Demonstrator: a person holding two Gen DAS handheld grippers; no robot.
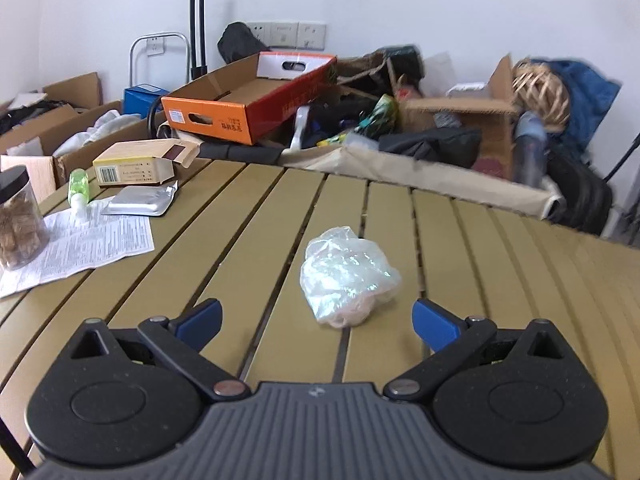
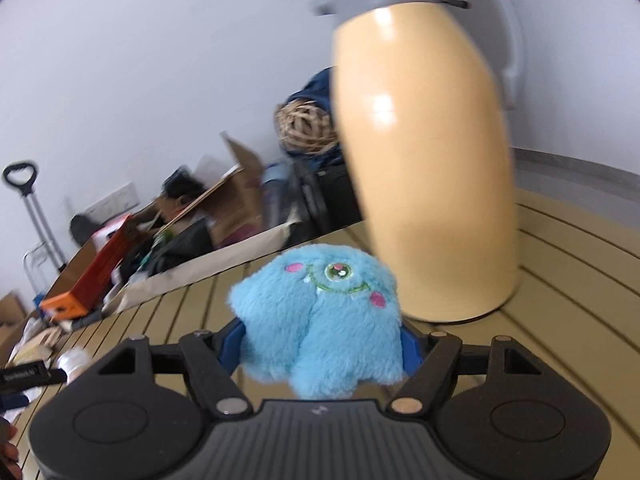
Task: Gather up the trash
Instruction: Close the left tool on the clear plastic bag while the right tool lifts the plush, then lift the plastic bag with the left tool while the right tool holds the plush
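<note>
We are looking first along the left gripper [image 1: 316,322], whose blue pads [image 1: 200,318] are standing wide apart with nothing pressed between them. Just ahead of the gap, a crumpled clear plastic bag [image 1: 347,276] is lying on the slatted tan table [image 1: 460,240], apart from both pads. Farther off to the left we are seeing a printed paper sheet [image 1: 86,242], a clear jar with a dark lid [image 1: 18,218], a small green bottle [image 1: 78,190], a silver foil pouch [image 1: 140,202] and a yellow carton with its flap open [image 1: 140,162]. Beyond the table edge an orange cardboard box [image 1: 248,102] is sitting among heaped clutter below the white wall.

Along the right gripper [image 2: 320,346], we are finding a fluffy blue plush toy [image 2: 320,320] filling the space between the pads, and the jaws are clamping on it from both sides. Just behind the toy, to the right, a tall cream thermos with a grey collar [image 2: 424,160] is standing on the same table [image 2: 580,260]. Farther back the view is showing the same blurred pile of boxes and the orange box [image 2: 96,276].
</note>
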